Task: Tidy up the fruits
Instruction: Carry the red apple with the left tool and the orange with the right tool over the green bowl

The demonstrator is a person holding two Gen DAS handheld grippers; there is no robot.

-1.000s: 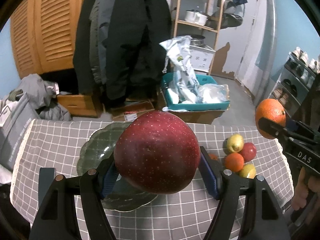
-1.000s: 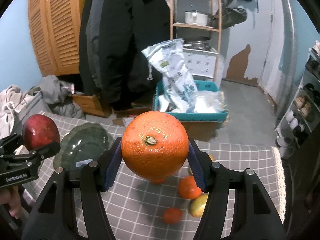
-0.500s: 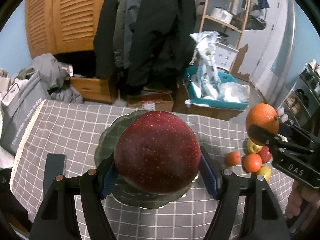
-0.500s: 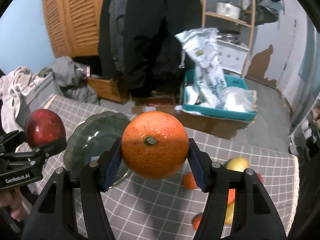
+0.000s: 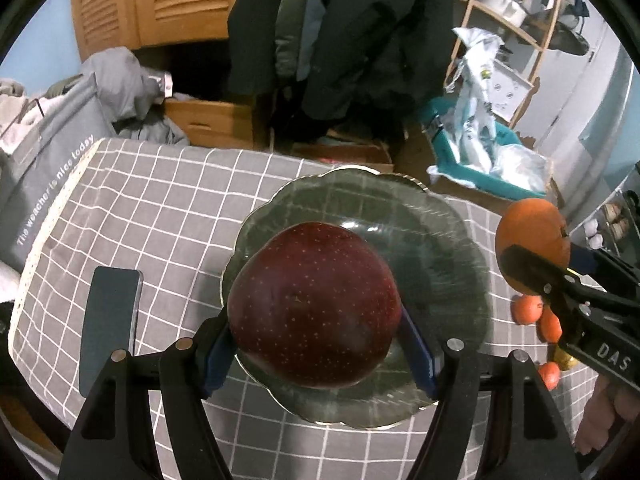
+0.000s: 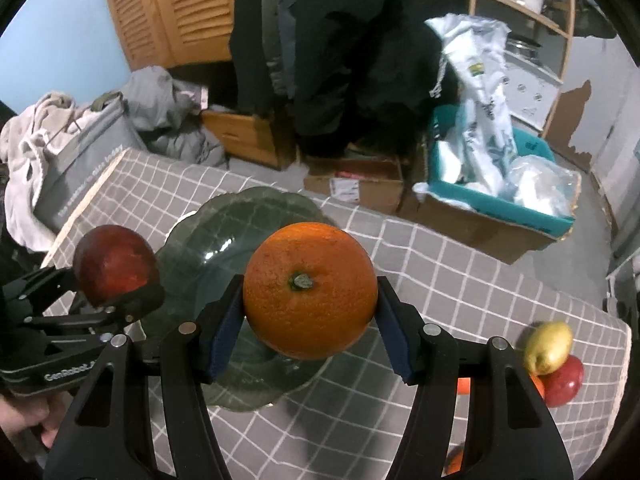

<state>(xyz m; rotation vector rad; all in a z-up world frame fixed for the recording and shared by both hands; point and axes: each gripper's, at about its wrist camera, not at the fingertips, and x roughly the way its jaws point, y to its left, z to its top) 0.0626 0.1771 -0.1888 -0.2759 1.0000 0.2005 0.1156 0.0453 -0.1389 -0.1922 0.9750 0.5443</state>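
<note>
Left gripper (image 5: 316, 312), jaws clamped on the red apple (image 5: 314, 306), hovers over the green plate (image 5: 440, 232); right gripper (image 6: 310, 308) grips the orange (image 6: 310, 290). Lower each fruit until seated before releasing, apart.

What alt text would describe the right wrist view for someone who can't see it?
The right gripper holds an orange above a green plate on a checked tablecloth. At left, the left gripper holds a red apple; more fruit lies far right.
</note>
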